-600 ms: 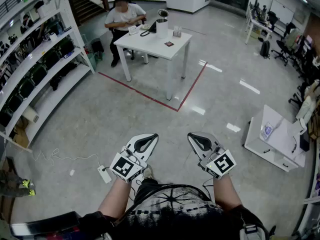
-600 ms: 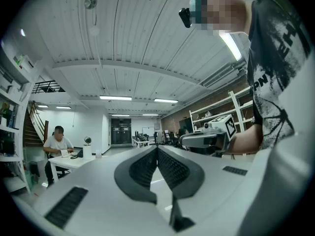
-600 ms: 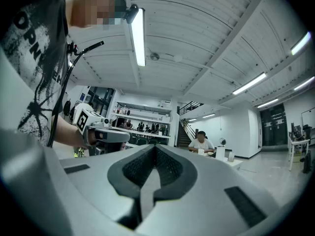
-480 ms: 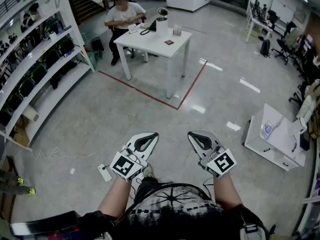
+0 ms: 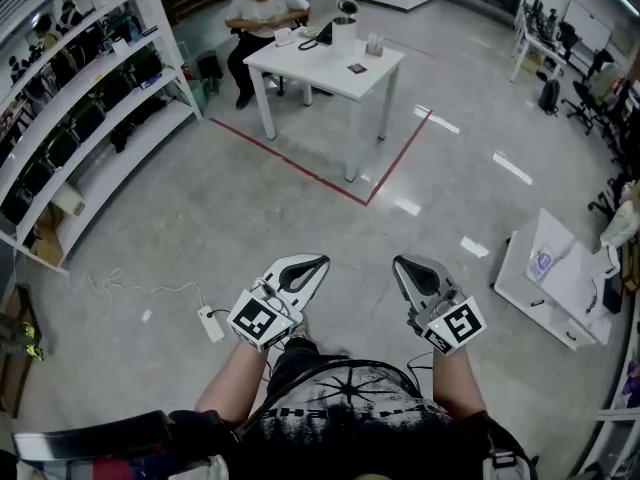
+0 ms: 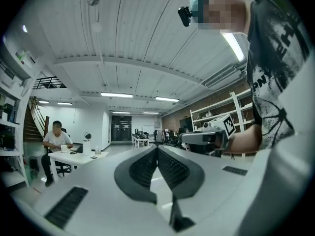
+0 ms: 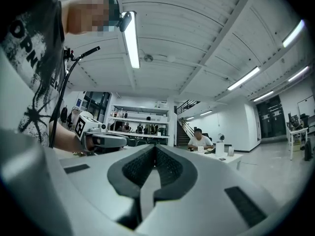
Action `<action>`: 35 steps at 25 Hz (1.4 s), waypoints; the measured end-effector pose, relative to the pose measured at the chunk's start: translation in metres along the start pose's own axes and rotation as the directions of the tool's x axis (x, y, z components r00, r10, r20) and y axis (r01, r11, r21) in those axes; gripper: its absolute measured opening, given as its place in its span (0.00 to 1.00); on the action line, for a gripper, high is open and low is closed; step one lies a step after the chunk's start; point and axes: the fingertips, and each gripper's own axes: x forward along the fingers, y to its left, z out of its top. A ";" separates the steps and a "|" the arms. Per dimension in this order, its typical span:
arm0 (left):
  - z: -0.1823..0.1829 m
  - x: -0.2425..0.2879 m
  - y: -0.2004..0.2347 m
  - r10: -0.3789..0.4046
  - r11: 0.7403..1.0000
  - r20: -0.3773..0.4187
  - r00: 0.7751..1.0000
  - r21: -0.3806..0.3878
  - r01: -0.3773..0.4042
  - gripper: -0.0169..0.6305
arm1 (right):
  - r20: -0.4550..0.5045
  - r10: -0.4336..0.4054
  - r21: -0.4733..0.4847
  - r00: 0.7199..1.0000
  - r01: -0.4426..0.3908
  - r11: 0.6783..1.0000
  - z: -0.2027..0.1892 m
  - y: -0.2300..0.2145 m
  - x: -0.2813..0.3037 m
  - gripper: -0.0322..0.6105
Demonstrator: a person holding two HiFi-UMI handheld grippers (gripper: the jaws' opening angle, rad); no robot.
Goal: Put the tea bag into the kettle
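Observation:
The kettle, a pale cylinder with its lid up, stands on a white table far across the floor; it also shows small in the left gripper view and the right gripper view. A small dark flat item lies on that table; I cannot tell whether it is the tea bag. My left gripper and right gripper are held level side by side in front of my body, far from the table. Both are shut with nothing between the jaws.
A person sits behind the table. Tall shelving lines the left side. A red tape line marks the floor before the table. A power strip with cable lies near my feet. A low white table stands right.
The head view has shifted: the table and seated person sit higher and further right in it. Both grippers stay shut and side by side, a little lower in the picture.

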 end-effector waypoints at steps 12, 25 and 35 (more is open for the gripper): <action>-0.020 0.018 0.025 -0.015 1.000 -0.030 0.999 -0.025 0.014 0.05 | -0.020 0.040 0.029 0.999 -0.039 0.999 -0.016 -0.022 0.026 0.07; -0.035 0.054 0.148 -0.056 0.997 -0.044 0.997 -0.057 0.054 0.05 | -0.037 0.028 0.046 0.999 -0.026 0.999 -0.029 -0.085 0.142 0.07; -0.032 0.077 0.270 -0.107 0.993 -0.026 0.994 -0.049 0.106 0.05 | -0.060 -0.049 0.044 0.997 0.052 0.998 -0.039 -0.139 0.243 0.07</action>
